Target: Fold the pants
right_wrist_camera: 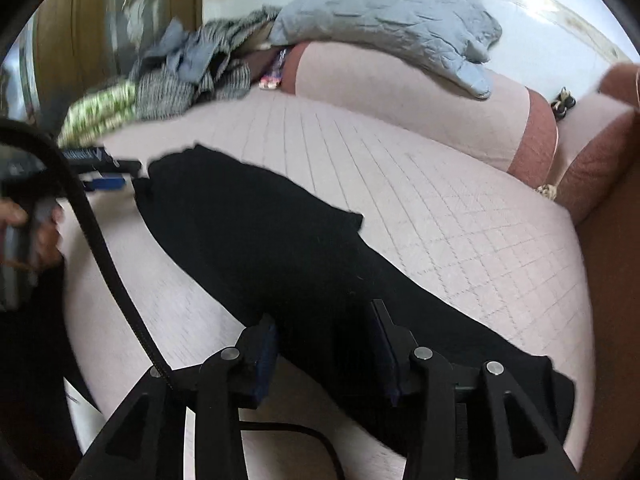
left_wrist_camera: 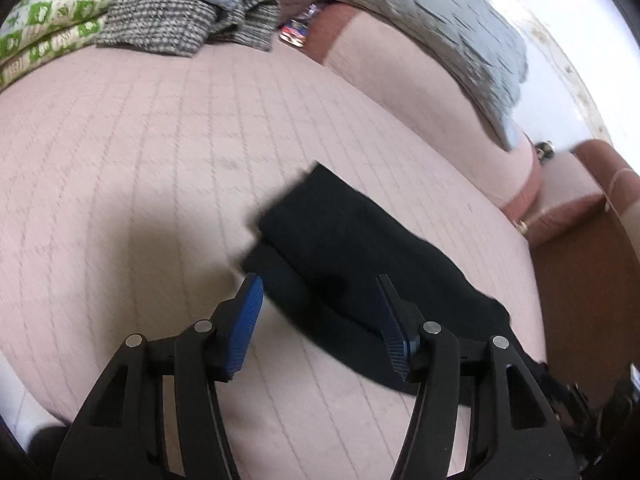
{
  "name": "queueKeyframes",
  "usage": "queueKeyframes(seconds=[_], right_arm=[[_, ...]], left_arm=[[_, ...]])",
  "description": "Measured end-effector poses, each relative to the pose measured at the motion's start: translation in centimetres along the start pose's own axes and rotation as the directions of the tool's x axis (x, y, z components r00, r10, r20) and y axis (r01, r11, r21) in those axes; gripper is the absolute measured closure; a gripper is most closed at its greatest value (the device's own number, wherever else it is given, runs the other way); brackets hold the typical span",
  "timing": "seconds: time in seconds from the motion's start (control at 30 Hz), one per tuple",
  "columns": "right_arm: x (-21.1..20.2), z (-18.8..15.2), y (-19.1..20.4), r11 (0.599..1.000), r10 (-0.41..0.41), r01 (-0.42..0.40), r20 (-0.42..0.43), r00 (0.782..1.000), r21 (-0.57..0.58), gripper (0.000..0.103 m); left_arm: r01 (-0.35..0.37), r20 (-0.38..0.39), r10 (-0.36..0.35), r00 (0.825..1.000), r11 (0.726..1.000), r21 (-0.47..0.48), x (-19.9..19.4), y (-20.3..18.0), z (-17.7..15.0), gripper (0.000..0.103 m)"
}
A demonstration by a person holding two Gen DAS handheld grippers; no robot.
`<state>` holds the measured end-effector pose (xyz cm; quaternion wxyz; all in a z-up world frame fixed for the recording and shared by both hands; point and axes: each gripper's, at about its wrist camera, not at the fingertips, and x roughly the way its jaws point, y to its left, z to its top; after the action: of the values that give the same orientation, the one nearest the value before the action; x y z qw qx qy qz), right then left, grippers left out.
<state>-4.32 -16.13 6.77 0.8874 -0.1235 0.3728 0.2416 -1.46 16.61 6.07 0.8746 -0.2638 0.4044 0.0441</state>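
Pink quilted bedding [left_wrist_camera: 140, 152] is serving as the work surface, with black pants [right_wrist_camera: 260, 232] lying across it as a long dark strip, apparently already doubled leg over leg. Left gripper [left_wrist_camera: 318, 312]: jaws are standing spread and empty, hovering just over the hem end of the pants [left_wrist_camera: 340, 248], where two layers are showing slightly offset; likely lining up to pinch that end for the next fold. Right gripper [right_wrist_camera: 324, 344]: jaws are likewise parted, holding nothing, straddling the cloth toward the other end, probably to pin or lift it. Person's hand [right_wrist_camera: 28, 232] is clasping the left tool's handle at the far side of that view. Farther out, a grey pillow [right_wrist_camera: 384, 20], a heap of tweed and grey clothing [left_wrist_camera: 168, 12] and a green patterned cushion [left_wrist_camera: 52, 28] are sitting against the headboard side, well apart from the work.
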Motion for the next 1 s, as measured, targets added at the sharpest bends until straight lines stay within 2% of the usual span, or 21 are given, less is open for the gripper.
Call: queueKeyframes(seconds=[0.07, 0.17, 0.27, 0.33, 0.43, 0.47, 0.5, 0.53, 0.57, 0.6, 0.77, 0.87, 1.0], right_arm=[[0.5, 0.6, 1.1, 0.999, 0.033, -0.032, 0.019, 0.999, -0.027, 0.062], [1.5, 1.5, 3.6, 0.992, 0.065, -0.058, 0.062, 0.996, -0.108, 0.062], [3.0, 2.4, 5.4, 0.985, 0.116, -0.105, 0.081, 0.99, -0.138, 0.061], [4.9, 2.8, 6.4, 0.979, 0.141, -0.132, 0.046, 0.989, -0.156, 0.061], [7.0, 3.3, 8.0, 0.965, 0.179, -0.174, 0.011, 0.984, -0.194, 0.063], [7.5, 3.3, 8.5, 0.961, 0.184, -0.178, 0.007, 0.983, -0.213, 0.067], [8.1, 3.3, 9.0, 0.958, 0.17, -0.165, 0.001, 0.985, -0.236, 0.082], [8.8, 3.3, 9.2, 0.96, 0.132, -0.13, -0.007, 0.991, -0.247, 0.092], [9.3, 3.4, 9.2, 0.967, 0.109, -0.11, -0.017, 0.994, -0.231, 0.098], [9.4, 3.7, 8.9, 0.973, 0.125, -0.126, -0.016, 0.992, -0.195, 0.099], [5.8, 3.9, 8.0, 0.976, 0.179, -0.17, 0.055, 0.982, -0.135, 0.099], [4.8, 3.2, 8.3, 0.97, 0.212, -0.203, 0.055, 0.976, -0.137, 0.099], [7.5, 1.6, 10.4, 0.962, 0.228, -0.229, -0.022, 0.973, -0.147, 0.099]], left_arm=[[-0.001, 0.017, 0.002, 1.0, 1.0, -0.029, 0.5, 0.8, 1.5, 0.044], [0.01, -0.038, -0.012, 0.999, 0.999, -0.049, 2.1, 1.6, 2.9, 0.044], [0.007, -0.07, -0.009, 0.998, 1.0, -0.027, 3.6, 1.3, 3.3, 0.044], [0.003, -0.076, -0.002, 0.997, 1.0, 0.001, 4.2, 0.7, 3.1, 0.044], [0.008, -0.046, -0.007, 0.999, 1.0, 0.022, 4.5, 0.5, 2.8, 0.044], [0.014, -0.034, -0.013, 0.999, 0.999, 0.035, 4.4, 0.4, 2.7, 0.047], [0.016, -0.025, -0.015, 1.0, 0.998, 0.058, 4.3, 0.2, 2.6, 0.064], [0.009, -0.023, -0.007, 1.0, 0.996, 0.09, 4.2, -0.1, 2.6, 0.079], [0.01, -0.025, -0.007, 1.0, 0.993, 0.118, 4.1, -0.4, 2.6, 0.083], [0.006, -0.015, -0.004, 1.0, 0.991, 0.133, 3.7, -0.5, 2.5, 0.092], [0.072, 0.012, -0.074, 0.997, 0.988, 0.135, 1.0, 0.0, 2.3, 0.092], [0.013, 0.016, -0.015, 1.0, 0.987, 0.161, 1.0, 0.3, 1.7, 0.092], [-0.092, -0.061, 0.101, 0.993, 0.986, 0.138, 3.3, 1.5, 0.8, 0.091]])
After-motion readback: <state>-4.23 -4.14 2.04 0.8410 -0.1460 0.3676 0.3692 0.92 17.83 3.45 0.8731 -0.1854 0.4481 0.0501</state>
